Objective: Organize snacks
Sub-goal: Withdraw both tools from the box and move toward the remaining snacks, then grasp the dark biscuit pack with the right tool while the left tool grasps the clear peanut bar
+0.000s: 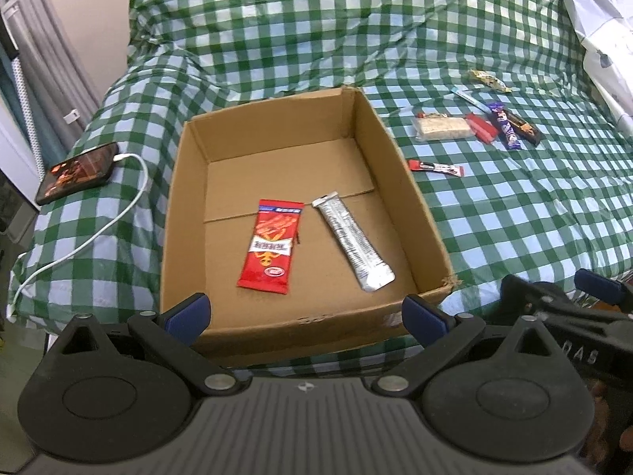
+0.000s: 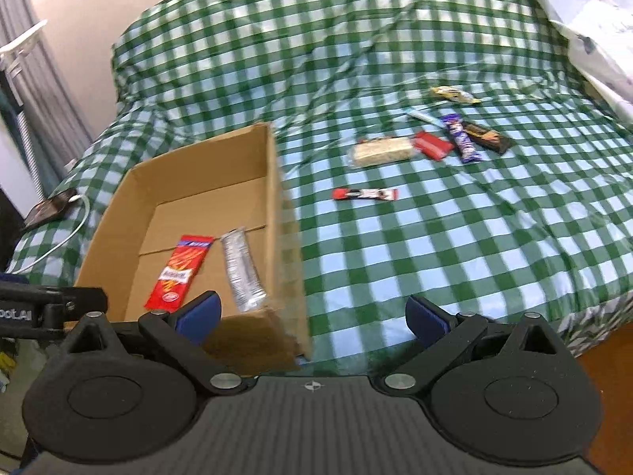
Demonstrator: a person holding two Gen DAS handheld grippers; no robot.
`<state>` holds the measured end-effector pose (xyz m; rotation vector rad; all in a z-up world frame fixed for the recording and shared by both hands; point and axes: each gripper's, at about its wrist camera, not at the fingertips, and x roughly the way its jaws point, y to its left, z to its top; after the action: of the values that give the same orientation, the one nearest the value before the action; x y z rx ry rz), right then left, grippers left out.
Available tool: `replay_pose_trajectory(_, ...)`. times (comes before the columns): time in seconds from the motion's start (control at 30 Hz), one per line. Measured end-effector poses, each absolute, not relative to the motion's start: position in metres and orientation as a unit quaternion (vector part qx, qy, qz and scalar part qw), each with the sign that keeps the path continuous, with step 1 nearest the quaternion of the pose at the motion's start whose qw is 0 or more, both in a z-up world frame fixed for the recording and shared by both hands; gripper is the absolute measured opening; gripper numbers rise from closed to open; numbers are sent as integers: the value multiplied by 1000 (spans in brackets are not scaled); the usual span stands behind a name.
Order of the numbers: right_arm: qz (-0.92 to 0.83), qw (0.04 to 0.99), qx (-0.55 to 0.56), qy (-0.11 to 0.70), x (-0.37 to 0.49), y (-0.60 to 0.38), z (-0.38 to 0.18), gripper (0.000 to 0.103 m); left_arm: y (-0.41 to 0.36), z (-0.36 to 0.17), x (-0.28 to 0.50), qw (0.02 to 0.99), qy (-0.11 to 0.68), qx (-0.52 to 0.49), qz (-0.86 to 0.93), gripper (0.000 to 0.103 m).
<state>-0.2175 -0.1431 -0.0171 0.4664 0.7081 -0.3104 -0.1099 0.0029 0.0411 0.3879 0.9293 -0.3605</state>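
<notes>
An open cardboard box (image 1: 389, 134) (image 2: 273, 182) sits on the green checked bed cover. Inside lie a red snack packet (image 1: 271, 245) (image 2: 178, 271) and a silver bar wrapper (image 1: 354, 243) (image 2: 241, 269). My left gripper (image 1: 304, 316) hangs open at the box's near wall, nothing between its fingers. My right gripper (image 2: 312, 318) is open over the box's near right corner, also holding nothing. Loose snacks lie right of the box: a small red-and-white bar (image 1: 436, 168) (image 2: 364, 194), a pale cereal bar (image 1: 441, 127) (image 2: 383, 151), a red packet (image 2: 433, 145), a purple bar (image 1: 505, 125) (image 2: 461, 137), a dark bar (image 2: 486, 136) and a gold one (image 2: 455, 95).
A phone (image 1: 77, 172) with a white charging cable (image 1: 99, 229) lies on the cover left of the box. A white plastic bag (image 1: 601, 23) rests at the far right. The bed's near edge and the floor (image 2: 609, 356) show at lower right. The other gripper's body (image 1: 569, 316) is at my right.
</notes>
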Motion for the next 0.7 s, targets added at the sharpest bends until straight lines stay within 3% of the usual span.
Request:
replay_pose_trajectory(0.3, -222, 884, 246, 329, -230, -212, -27, 99, -52, 37, -92, 848, 457, 180, -200, 103)
replay_pose_trajectory(0.7, -275, 882, 204, 323, -199, -339, -50, 100, -204, 17, -9, 823, 425, 246, -286, 103)
